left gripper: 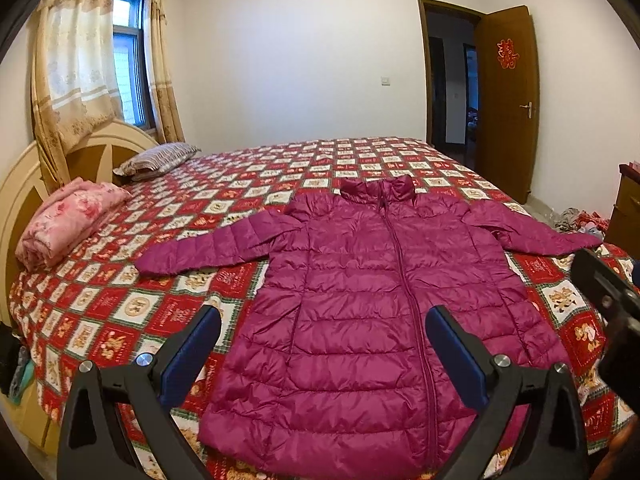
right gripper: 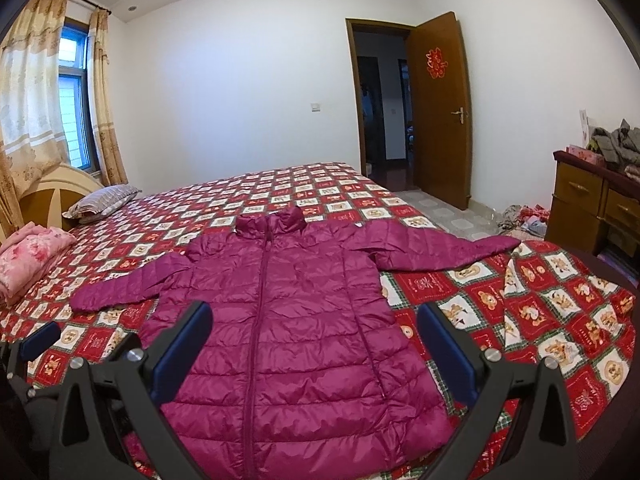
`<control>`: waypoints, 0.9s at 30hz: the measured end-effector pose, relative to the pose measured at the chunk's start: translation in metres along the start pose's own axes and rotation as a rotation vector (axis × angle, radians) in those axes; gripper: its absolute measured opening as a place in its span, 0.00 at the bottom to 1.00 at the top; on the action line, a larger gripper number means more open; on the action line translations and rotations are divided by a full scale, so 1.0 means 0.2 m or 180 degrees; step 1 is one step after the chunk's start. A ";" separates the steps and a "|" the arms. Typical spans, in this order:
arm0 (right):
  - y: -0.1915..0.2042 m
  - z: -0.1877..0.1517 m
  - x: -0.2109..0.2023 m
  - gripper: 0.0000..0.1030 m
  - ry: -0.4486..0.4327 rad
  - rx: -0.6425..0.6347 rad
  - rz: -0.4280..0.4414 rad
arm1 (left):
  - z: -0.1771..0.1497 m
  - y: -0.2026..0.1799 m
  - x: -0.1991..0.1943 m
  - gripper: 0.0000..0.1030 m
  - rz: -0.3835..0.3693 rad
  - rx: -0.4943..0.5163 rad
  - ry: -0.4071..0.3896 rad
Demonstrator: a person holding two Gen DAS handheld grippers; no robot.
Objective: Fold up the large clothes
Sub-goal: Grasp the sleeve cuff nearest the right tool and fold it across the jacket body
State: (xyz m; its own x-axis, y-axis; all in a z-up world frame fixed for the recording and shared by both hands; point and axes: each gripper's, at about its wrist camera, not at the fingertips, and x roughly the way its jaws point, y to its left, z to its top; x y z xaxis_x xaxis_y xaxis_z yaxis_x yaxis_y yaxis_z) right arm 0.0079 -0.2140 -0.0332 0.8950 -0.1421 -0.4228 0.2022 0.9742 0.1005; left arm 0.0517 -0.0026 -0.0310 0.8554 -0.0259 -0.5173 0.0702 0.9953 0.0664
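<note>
A magenta quilted jacket (left gripper: 360, 300) (right gripper: 280, 320) lies flat and zipped on the bed, front up, collar away from me, both sleeves spread sideways. My left gripper (left gripper: 322, 316) hovers open above the jacket's lower half, nothing between its blue pads. My right gripper (right gripper: 314, 310) also stands open above the hem area, with its right finger over the bedspread beside the jacket. The right gripper's body (left gripper: 604, 300) shows at the right edge of the left wrist view; the left gripper's finger (right gripper: 40, 338) shows at the left edge of the right wrist view.
The bed wears a red checked bedspread (left gripper: 120, 300) (right gripper: 540, 300). A folded pink blanket (left gripper: 68, 220) (right gripper: 28, 260) and a striped pillow (left gripper: 156, 160) (right gripper: 100, 200) lie near the headboard. A wooden dresser (right gripper: 592, 208) stands right, clothes on the floor (right gripper: 524, 216), an open door (right gripper: 440, 112) behind.
</note>
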 end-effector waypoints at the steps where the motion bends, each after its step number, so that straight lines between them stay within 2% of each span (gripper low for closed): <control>1: -0.01 0.00 0.02 1.00 0.0005 0.0017 0.0004 | 0.00 0.00 0.03 0.99 -0.0012 -0.0003 0.0025; 5: -0.05 -0.03 0.10 1.00 0.0135 0.0053 0.0000 | 0.00 0.01 0.17 0.99 -0.0037 0.0007 0.0181; 9: -0.13 -0.04 0.21 1.00 0.0318 0.0155 -0.0126 | 0.01 0.03 0.30 0.99 -0.0107 0.0006 0.0338; 16: -0.32 0.04 0.40 1.00 0.0574 0.0382 -0.0204 | 0.05 0.07 0.50 0.99 -0.0180 0.0078 0.0531; 19: -0.49 0.11 0.51 1.00 0.0679 0.0575 -0.0245 | 0.11 0.12 0.61 0.99 -0.0294 0.0097 0.0605; 22: -0.69 0.18 0.59 1.00 0.0720 0.0857 -0.0385 | 0.21 0.19 0.76 0.99 -0.0220 0.0096 0.0656; 27: -1.14 0.27 0.81 0.84 0.0791 0.1591 -0.0728 | 0.34 0.30 1.01 0.99 -0.0215 -0.0015 0.0692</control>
State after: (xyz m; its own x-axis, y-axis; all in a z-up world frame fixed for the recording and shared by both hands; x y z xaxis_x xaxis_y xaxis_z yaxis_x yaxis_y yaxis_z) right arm 0.1277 -0.4688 -0.0763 0.6991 -0.2345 -0.6755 0.5950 0.7147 0.3677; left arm 0.2646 0.0458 -0.0733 0.7181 -0.0724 -0.6922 0.1208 0.9924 0.0214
